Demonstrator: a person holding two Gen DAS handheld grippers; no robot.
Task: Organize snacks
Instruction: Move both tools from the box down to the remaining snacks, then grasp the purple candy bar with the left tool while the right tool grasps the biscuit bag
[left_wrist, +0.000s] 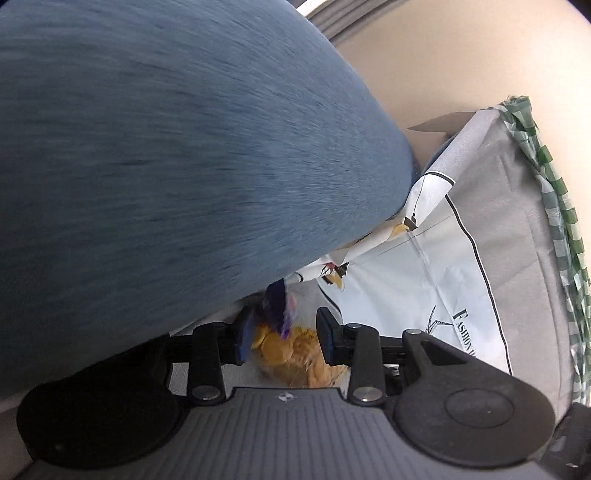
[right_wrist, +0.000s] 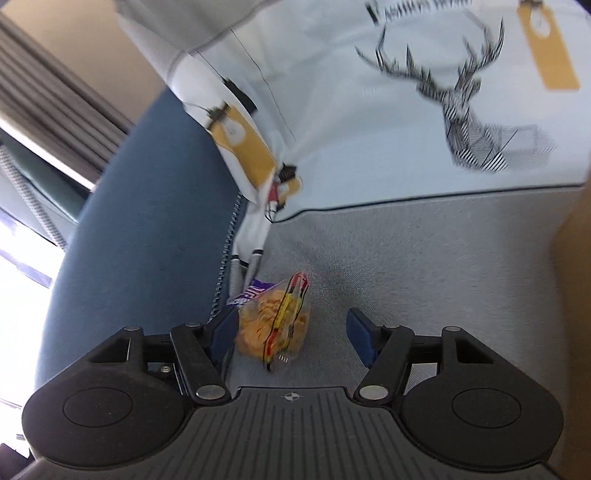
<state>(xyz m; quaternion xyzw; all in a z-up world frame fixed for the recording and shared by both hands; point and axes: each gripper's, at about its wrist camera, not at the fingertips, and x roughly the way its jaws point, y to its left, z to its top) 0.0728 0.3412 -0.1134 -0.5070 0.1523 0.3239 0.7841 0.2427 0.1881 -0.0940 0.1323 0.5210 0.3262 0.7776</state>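
Inside grey fabric bin (right_wrist: 424, 258): clear cracker bag (right_wrist: 273, 325).

From each wrist we look steeply down, close above the grey fabric surface (right_wrist: 424, 258). Both our views share the clear bag of orange snacks (left_wrist: 295, 350).

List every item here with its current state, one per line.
Bag of yellow snacks: lying on the grey surface, between the open jaws.
Purple packet: beside the bag, against the blue cushion.
Left gripper: jaws open.
Right gripper: jaws open, empty.
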